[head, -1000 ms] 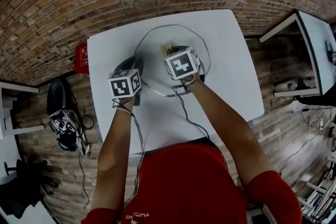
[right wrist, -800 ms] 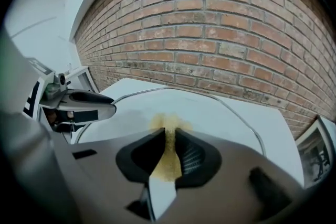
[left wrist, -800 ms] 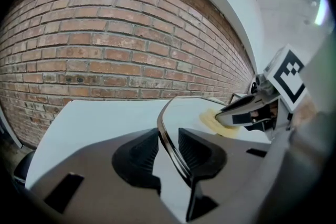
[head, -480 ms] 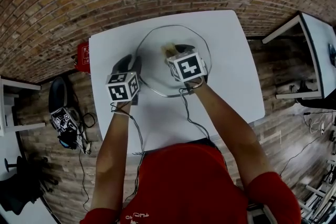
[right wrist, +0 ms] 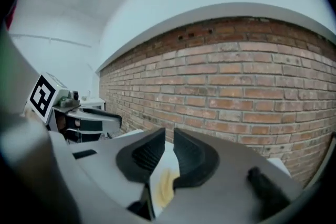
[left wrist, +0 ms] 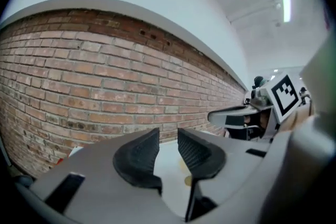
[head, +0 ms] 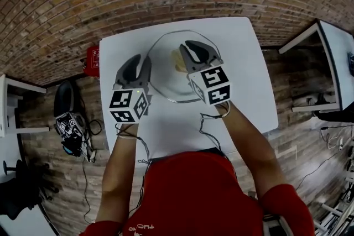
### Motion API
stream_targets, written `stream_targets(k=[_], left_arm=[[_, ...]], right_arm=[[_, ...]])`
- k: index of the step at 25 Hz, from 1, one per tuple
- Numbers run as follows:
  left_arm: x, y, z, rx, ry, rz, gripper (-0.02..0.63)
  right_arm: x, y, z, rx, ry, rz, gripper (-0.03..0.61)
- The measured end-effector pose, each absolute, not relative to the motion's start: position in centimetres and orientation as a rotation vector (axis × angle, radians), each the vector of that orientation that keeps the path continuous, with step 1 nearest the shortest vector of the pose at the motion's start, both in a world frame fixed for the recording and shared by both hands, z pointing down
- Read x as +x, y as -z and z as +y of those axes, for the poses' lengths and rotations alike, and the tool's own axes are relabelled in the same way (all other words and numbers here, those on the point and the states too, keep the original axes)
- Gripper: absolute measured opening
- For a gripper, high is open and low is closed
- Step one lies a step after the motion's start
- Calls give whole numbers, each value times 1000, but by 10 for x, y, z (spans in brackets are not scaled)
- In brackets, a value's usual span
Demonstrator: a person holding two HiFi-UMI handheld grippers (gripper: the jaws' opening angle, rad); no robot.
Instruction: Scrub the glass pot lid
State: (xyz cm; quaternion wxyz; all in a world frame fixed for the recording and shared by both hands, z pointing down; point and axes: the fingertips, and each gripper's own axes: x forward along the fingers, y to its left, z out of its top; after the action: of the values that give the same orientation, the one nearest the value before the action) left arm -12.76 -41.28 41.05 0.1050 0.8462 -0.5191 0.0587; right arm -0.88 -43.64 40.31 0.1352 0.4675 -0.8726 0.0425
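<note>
The round glass pot lid (head: 166, 84) with its metal rim lies flat on the white table (head: 249, 85). A yellow sponge (head: 177, 60) (right wrist: 165, 187) rests on the glass, free of both grippers. My right gripper (head: 193, 51) (right wrist: 169, 136) is raised over the lid's right half and tilted up at the brick wall. Its jaws are closing to a narrow gap with nothing between them. My left gripper (head: 140, 59) (left wrist: 168, 137) is lifted by the lid's left rim, jaws apart and empty.
The table's far edge runs along a brick wall (left wrist: 79, 86). A red object (head: 92, 59) and a black seat (head: 62, 101) sit off the table's left side. Another white table (head: 334, 55) stands to the right.
Both grippers have risen off the lid, drawn back toward me and tipped upward. The right gripper has left the sponge lying on the glass.
</note>
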Motion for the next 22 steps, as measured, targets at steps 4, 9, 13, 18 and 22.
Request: stream_targets(k=[4, 9, 13, 18, 22], left_arm=[[-109, -366, -397, 2592, -74, -1533, 72], [-96, -335, -383, 2657, -24, -1533, 30], [-93, -328, -378, 2655, -19, -1544, 20], [-87, -323, -372, 2669, -14, -1540, 18], [-90, -321, -371, 2663, -2, -1543, 17]], right_arm=[[-16, -373, -418, 1368, -23, -2621, 48], [-29, -347, -400, 1338, 35, -2701, 37], [-33, -331, -391, 1325, 57, -2739, 31], [-34, -322, -384, 1315, 48, -2758, 29], [-36, -321, -381, 1309, 57, -2752, 29]])
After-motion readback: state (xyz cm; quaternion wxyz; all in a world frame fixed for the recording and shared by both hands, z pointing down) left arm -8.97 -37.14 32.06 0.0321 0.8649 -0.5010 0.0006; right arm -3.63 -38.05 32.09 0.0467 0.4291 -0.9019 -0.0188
